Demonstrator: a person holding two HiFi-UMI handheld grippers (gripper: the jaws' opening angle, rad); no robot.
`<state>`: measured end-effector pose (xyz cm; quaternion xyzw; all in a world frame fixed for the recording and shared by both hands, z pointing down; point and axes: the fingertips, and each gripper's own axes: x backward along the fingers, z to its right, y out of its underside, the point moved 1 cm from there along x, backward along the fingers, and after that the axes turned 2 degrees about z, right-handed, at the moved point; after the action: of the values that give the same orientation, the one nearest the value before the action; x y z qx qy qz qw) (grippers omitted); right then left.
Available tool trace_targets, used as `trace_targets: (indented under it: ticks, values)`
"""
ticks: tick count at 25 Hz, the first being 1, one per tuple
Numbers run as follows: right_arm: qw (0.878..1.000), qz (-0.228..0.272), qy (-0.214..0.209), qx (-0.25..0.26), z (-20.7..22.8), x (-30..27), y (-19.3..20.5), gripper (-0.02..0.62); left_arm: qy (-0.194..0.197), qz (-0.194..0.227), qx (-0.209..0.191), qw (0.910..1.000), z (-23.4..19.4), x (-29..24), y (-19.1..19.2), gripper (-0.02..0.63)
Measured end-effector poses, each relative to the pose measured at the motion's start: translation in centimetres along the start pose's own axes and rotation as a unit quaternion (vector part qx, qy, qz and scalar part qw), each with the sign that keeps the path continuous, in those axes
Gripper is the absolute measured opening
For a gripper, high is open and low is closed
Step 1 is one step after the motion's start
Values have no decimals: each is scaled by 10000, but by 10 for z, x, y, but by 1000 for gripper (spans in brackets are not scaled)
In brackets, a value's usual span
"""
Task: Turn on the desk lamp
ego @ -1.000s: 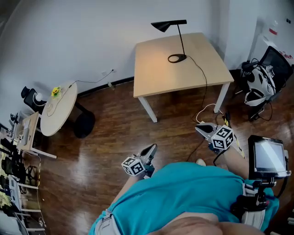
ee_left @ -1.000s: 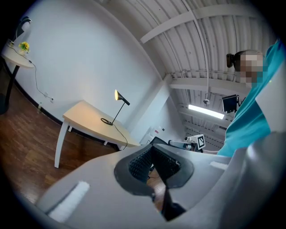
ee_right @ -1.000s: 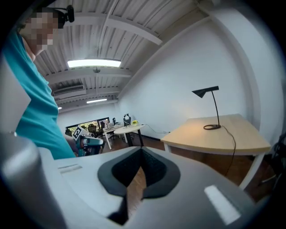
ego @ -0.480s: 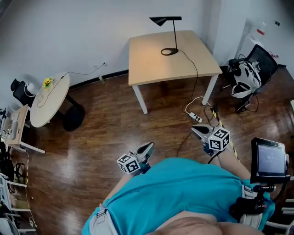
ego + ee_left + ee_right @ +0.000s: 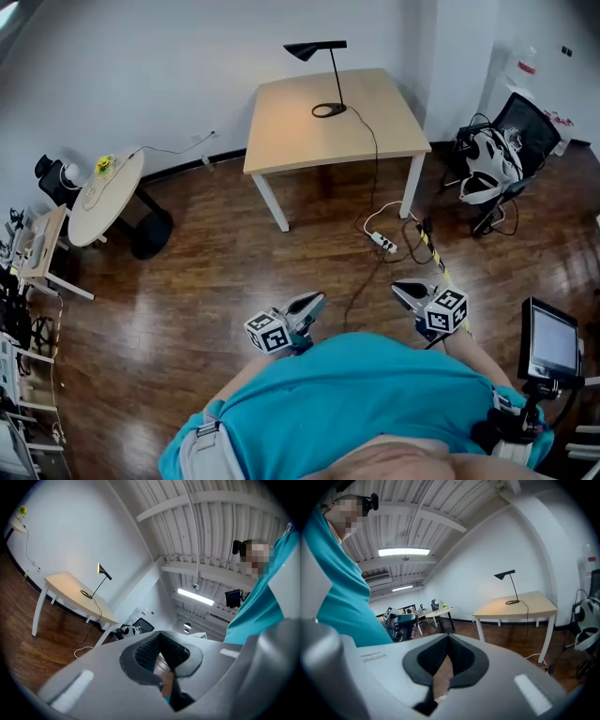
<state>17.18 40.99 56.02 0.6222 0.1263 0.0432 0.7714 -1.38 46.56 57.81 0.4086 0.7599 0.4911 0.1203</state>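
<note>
The black desk lamp (image 5: 323, 66) stands at the back of a beige square table (image 5: 291, 136) against the far wall; its cord runs off the table's right side. Both grippers hang close to my teal shirt, far from the table. My left gripper (image 5: 309, 302) and right gripper (image 5: 401, 290) point toward the table, each shut with nothing between the jaws. The left gripper view shows the lamp (image 5: 103, 575) small and distant on the table (image 5: 65, 587) beyond the left gripper (image 5: 159, 638). In the right gripper view, the lamp (image 5: 510, 584) stands on the table (image 5: 527, 605) past the right gripper (image 5: 447, 640).
A white power strip (image 5: 380, 242) and cables lie on the wood floor by the table's right leg. A round white table (image 5: 108, 202) stands at left, and a black chair with gear (image 5: 492, 159) at right. A monitor (image 5: 551, 339) sits at lower right.
The table and lamp have shifted left in the head view and look farther off; the power strip has come into sight. Both grippers stay shut near my body.
</note>
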Motion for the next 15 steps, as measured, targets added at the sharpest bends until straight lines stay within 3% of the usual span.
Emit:
trace_targets:
  ticks: [2,7,11,15]
  values:
    - [9999,75,8,-138,10,19,0,2,-61,-115,-42,9999,14,-12,11,5]
    - [9997,196,-72,157,-4,18,-1,0,-109,-29,-312,9995,28,-2,11,5]
    - [9994,160,-94,303,-50,19,20,0,-70,-11,-316,9995,45,41,35,5]
    - [9993,4,-172,318,-70,-11,28,0,-214,79,-167,9996,29,73,25,5]
